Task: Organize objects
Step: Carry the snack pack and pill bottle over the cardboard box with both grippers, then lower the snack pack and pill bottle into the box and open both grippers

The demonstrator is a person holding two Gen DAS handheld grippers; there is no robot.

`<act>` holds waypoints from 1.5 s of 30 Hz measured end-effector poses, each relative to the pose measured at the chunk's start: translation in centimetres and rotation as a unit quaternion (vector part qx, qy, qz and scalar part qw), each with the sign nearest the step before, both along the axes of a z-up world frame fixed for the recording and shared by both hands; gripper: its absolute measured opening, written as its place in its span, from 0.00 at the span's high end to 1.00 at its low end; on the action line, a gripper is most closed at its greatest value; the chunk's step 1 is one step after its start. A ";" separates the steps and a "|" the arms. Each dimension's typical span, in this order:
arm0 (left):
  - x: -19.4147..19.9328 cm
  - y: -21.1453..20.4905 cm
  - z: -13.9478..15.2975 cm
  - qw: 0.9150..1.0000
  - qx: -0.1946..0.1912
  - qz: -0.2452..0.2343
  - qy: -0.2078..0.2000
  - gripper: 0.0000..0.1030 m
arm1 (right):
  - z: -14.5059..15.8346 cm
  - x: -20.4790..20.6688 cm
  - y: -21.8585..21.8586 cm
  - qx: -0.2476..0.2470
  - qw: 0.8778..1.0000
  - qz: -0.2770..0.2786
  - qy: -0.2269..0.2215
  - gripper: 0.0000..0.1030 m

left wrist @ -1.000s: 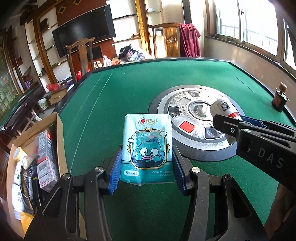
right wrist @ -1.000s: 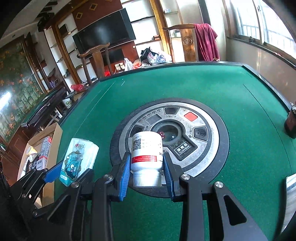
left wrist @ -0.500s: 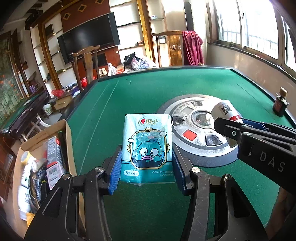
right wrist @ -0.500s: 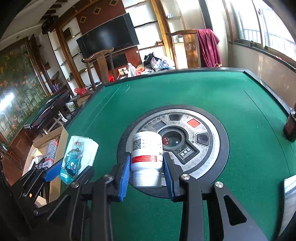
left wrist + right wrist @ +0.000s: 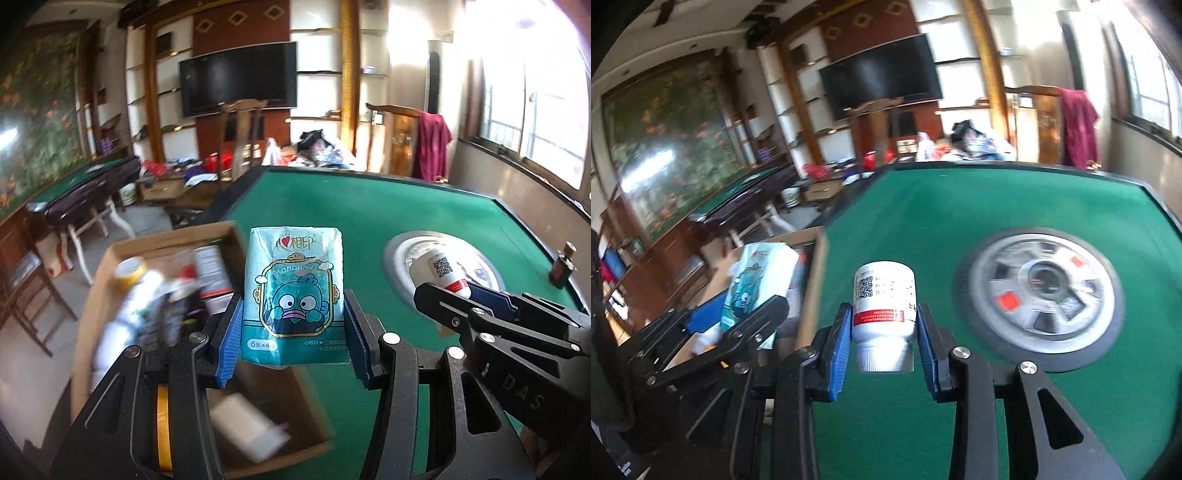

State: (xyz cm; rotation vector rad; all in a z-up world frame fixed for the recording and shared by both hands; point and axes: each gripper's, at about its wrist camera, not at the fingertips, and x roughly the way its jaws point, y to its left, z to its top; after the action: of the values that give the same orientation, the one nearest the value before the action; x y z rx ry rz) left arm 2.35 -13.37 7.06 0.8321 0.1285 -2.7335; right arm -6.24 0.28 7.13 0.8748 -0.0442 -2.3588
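Observation:
My left gripper is shut on a teal tissue pack with a cartoon face, held upright above the near right part of a cardboard box. My right gripper is shut on a white pill bottle with a red band, cap towards me, over the left edge of the green table. In the left wrist view the right gripper and bottle show at the right. In the right wrist view the left gripper and tissue pack hang over the box.
The box beside the table's left edge holds a tape roll, bottles and several packets. A round metal hub sits in the table's middle. A small dark bottle stands at the far right edge. Chairs and a second table stand behind.
Both grippers have swung left and risen a little with their loads. The tissue pack went from above the green felt to above the box, and the bottle from the hub to the table's left edge.

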 end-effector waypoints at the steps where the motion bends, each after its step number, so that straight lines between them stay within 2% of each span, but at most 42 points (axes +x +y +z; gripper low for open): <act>1: 0.6 -0.9 -0.1 1.000 0.003 0.009 0.000 0.52 | -0.1 0.5 -1.0 0.001 1.000 0.011 -0.002 0.67; 5: 2.8 -4.7 -0.5 0.999 0.018 0.047 -0.005 0.51 | -0.4 2.2 -5.0 0.005 0.999 0.050 -0.010 0.67; 8: 3.9 -7.8 -1.5 0.996 0.052 0.070 -0.018 0.51 | -1.2 3.1 -7.6 0.015 0.997 0.074 -0.019 0.67; 10: 4.3 -9.3 -2.2 0.994 0.060 0.086 -0.032 0.51 | -1.9 3.4 -9.2 0.024 0.996 0.084 -0.022 0.67; 15: 4.4 -11.0 -3.8 0.989 0.079 0.107 -0.060 0.51 | -3.2 3.2 -12.0 0.046 0.995 0.089 -0.030 0.67; 17: 4.2 -10.9 -4.4 0.989 0.083 0.101 -0.071 0.51 | -3.5 2.7 -12.3 0.043 0.995 0.083 -0.032 0.67; 19: 4.4 -10.5 -4.8 0.990 0.065 0.103 -0.072 0.50 | -3.9 2.0 -12.6 0.043 0.995 0.082 -0.042 0.67; 21: 4.6 -10.2 -5.0 0.991 0.056 0.097 -0.073 0.45 | -4.2 1.4 -12.3 0.037 0.995 0.077 -0.057 0.67; 23: 5.0 -9.5 -5.3 0.992 0.055 0.084 -0.073 0.27 | -4.0 1.1 -11.7 0.021 0.995 0.081 -0.058 0.66; 24: 5.2 -9.8 -5.4 0.993 0.053 0.081 -0.071 0.26 | -3.9 1.2 -11.5 0.022 0.995 0.082 -0.052 0.62; 25: 5.3 -9.6 -5.5 0.993 0.050 0.078 -0.070 0.26 | -3.5 1.5 -11.3 0.028 0.996 0.076 -0.038 0.55; 27: 5.4 -9.1 -5.7 0.994 0.034 0.077 -0.072 0.26 | -2.7 2.1 -10.9 0.027 0.997 0.076 -0.010 0.47; 31: 6.5 -8.2 -4.6 0.993 -0.006 0.110 -0.046 0.26 | -1.1 3.4 -9.1 0.007 0.997 0.069 0.021 0.44; 34: 7.1 -7.4 -3.6 0.991 -0.035 0.126 -0.029 0.26 | -0.4 3.8 -6.7 -0.019 0.998 0.048 0.027 0.35; 39: 8.3 -7.2 -1.7 0.996 0.000 0.093 0.015 0.25 | -0.6 5.1 -4.0 -0.014 0.998 0.028 0.048 0.35; 41: 7.9 -7.2 -1.2 0.995 -0.003 0.099 0.005 0.25 | -0.8 5.2 -3.4 -0.018 0.999 0.021 0.044 0.35; 45: 7.2 -6.6 -1.5 0.991 -0.035 0.128 -0.033 0.25 | -0.9 5.5 -3.3 -0.012 0.998 0.012 0.054 0.32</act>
State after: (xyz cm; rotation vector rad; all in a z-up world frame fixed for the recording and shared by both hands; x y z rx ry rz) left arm 9.51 -20.01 5.52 0.8228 0.1154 -2.4549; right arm -0.76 -3.06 6.27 0.7306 -0.0189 -2.3752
